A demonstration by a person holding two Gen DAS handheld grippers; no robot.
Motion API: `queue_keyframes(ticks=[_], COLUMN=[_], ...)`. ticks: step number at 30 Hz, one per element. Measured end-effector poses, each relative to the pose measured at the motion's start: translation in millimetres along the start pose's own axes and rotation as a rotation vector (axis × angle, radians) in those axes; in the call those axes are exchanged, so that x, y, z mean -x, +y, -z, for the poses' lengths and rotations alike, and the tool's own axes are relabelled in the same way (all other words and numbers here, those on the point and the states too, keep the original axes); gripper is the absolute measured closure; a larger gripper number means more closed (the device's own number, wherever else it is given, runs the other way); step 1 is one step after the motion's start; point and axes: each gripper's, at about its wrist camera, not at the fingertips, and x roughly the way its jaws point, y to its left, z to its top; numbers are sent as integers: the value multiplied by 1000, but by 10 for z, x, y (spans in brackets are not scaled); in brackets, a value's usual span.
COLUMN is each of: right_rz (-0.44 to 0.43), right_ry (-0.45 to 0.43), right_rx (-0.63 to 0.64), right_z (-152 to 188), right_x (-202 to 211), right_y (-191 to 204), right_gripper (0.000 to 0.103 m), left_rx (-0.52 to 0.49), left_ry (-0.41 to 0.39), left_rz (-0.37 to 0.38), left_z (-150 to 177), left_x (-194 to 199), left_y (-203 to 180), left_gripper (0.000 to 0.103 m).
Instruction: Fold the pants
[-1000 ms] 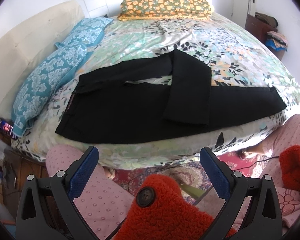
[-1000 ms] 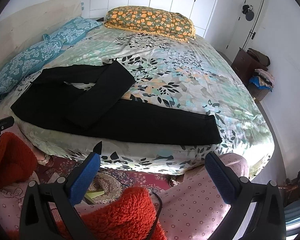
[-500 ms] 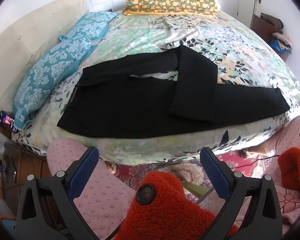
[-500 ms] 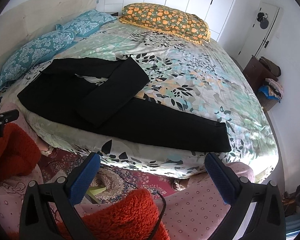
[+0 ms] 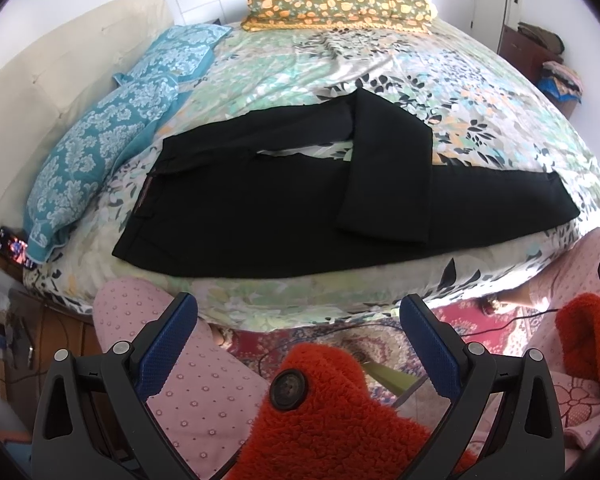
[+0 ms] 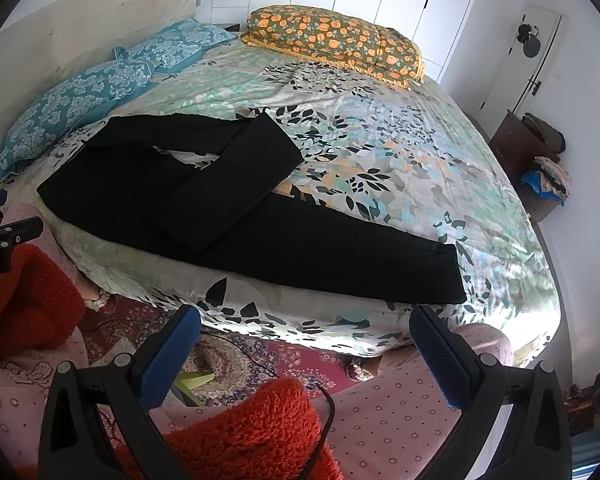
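Note:
Black pants [image 5: 260, 208] lie flat near the front edge of the bed, waistband to the left. One leg runs straight to the right, its hem [image 6: 448, 276] near the bed edge. The other leg is folded back across the first [image 6: 228, 184]. My left gripper [image 5: 298, 328] is open and empty, held off the bed in front of the pants' middle. My right gripper [image 6: 306, 340] is open and empty, held off the bed below the straight leg.
The bed has a floral sheet [image 6: 400, 140], two blue pillows [image 5: 100, 152] at the left and an orange-flowered pillow [image 5: 340, 4] at the far side. A patterned rug [image 6: 260, 360] covers the floor. A dresser with clothes [image 6: 540, 160] stands at the right.
Both grippers have risen and tilted a little, so the bed sits lower in both views. The pants have not moved. Both grippers stay open.

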Motion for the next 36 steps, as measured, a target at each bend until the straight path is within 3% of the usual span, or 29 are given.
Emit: queue_keyframes(ticks=[36], right_rz=[-5], right_ry=[20], right_rx=[13], right_z=[16], right_x=[-49], right_y=[5], right_gripper=[0], left_rx=[-12], left_ry=[9], left_rz=[14], left_z=[12], left_x=[-61], left_y=[6], left_gripper=[2])
